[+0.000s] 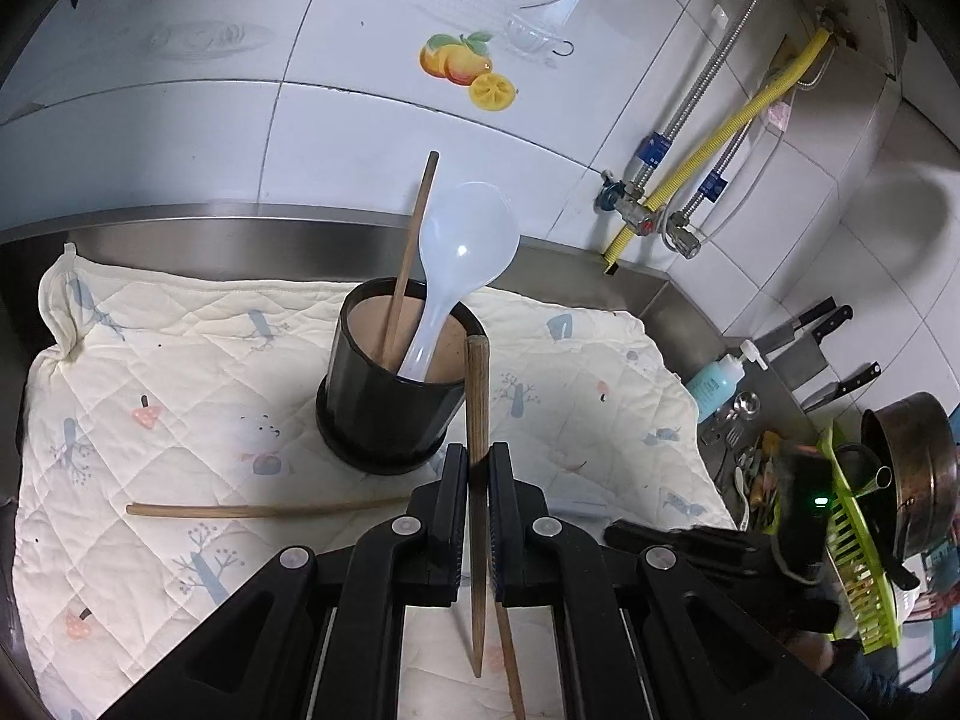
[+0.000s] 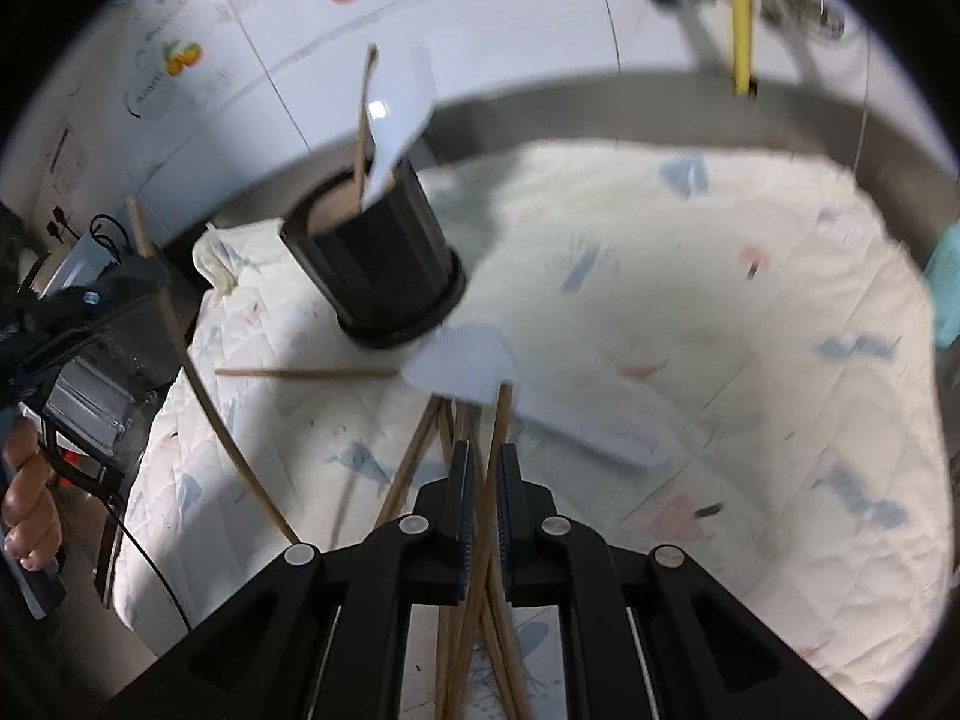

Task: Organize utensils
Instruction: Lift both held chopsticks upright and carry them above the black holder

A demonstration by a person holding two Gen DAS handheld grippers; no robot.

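Clamping one chopstick (image 1: 477, 408) near-upright, blunt end up, just beside the cup (image 1: 393, 387), the left gripper (image 1: 478, 480) hung over the cloth (image 1: 180, 372); right gripper (image 2: 485, 480) pinched a chopstick (image 2: 501, 420) from the fanned bundle (image 2: 420, 450).

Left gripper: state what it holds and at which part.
The left gripper is shut on a wooden chopstick, pinched partway along its shaft, thick end pointing up toward the black utensil holder.

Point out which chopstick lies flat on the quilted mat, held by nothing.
The chopstick lying crosswise below the black holder; another stands in the holder, another is pinched upright by the left gripper.
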